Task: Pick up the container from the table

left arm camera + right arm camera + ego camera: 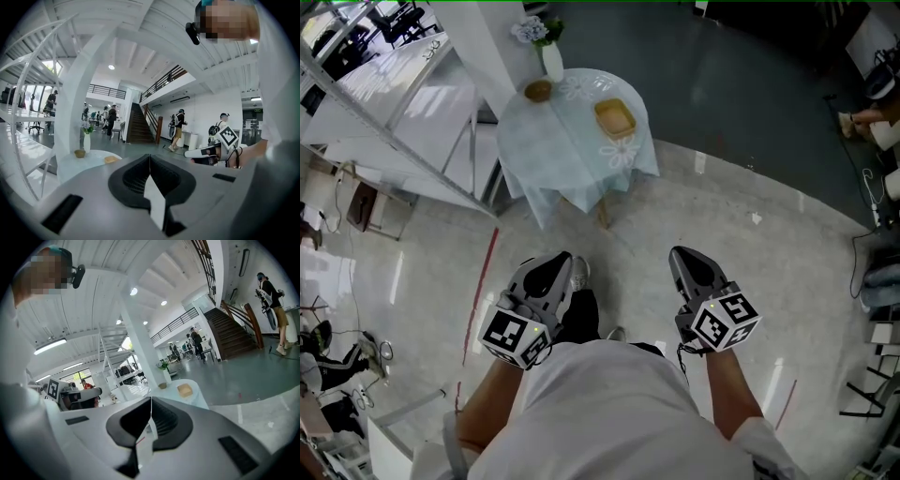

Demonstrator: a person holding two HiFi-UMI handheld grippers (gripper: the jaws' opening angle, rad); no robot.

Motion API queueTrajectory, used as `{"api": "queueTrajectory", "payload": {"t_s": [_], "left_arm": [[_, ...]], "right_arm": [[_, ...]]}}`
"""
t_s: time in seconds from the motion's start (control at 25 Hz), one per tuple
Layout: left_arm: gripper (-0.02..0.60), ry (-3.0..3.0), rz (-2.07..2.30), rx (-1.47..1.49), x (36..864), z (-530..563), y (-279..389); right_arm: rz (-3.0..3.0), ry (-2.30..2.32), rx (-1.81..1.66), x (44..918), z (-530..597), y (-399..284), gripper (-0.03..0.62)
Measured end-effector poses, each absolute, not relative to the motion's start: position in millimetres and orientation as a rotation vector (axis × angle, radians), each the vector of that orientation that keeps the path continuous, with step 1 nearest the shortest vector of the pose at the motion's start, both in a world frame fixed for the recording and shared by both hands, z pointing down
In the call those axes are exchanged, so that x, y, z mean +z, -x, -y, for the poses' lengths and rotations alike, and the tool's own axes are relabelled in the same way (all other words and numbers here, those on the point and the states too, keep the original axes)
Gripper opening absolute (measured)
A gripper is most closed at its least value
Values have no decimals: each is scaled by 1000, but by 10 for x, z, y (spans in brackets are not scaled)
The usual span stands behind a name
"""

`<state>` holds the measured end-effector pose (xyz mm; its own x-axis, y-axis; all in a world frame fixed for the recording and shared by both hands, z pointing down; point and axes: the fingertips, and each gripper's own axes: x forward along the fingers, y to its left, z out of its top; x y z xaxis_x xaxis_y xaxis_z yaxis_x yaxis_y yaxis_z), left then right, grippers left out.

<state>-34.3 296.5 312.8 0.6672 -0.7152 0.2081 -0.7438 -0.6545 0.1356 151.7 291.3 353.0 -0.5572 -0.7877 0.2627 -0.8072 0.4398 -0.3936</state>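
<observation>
The round table [546, 155], draped in a pale blue cloth, is seen ahead on the glossy floor [722, 220], well apart from both tools. The container [615, 117], a shallow yellowish square dish, is found on the tabletop near its right edge, upright and untouched. A small brown bowl [538, 91] is set close to the far edge, left of the container and clear of it, and a white vase [551, 60] with pale flowers is stood just behind the bowl, right at the far edge.

The left gripper [560, 262] is held low in front of the person's white shirt [609, 403], pointed toward the table. Its jaws are shown pressed together in its own view, the dark pads meeting in one thin line, and nothing is caught between them. The right gripper [682, 256] is carried beside it, level with it and apart from it, aimed the same way. Its jaws are likewise seen closed flat against each other, with nothing held.

From the right gripper view the container is made out beyond the closed tips, still on the cloth. A red line [483, 286] is marked on the floor to the left of the left gripper, and white shelving [389, 103] is stood off the table's left side.
</observation>
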Motion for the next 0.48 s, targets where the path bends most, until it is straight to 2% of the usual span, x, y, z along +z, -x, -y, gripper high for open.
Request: {"api": "queueTrajectory", "payload": {"t_s": [0.48], "left_arm": [[21, -2623, 1090, 221, 3486, -1660, 722]], "right_arm": [[2527, -1481, 826, 3785, -1742, -1098, 23]]}}
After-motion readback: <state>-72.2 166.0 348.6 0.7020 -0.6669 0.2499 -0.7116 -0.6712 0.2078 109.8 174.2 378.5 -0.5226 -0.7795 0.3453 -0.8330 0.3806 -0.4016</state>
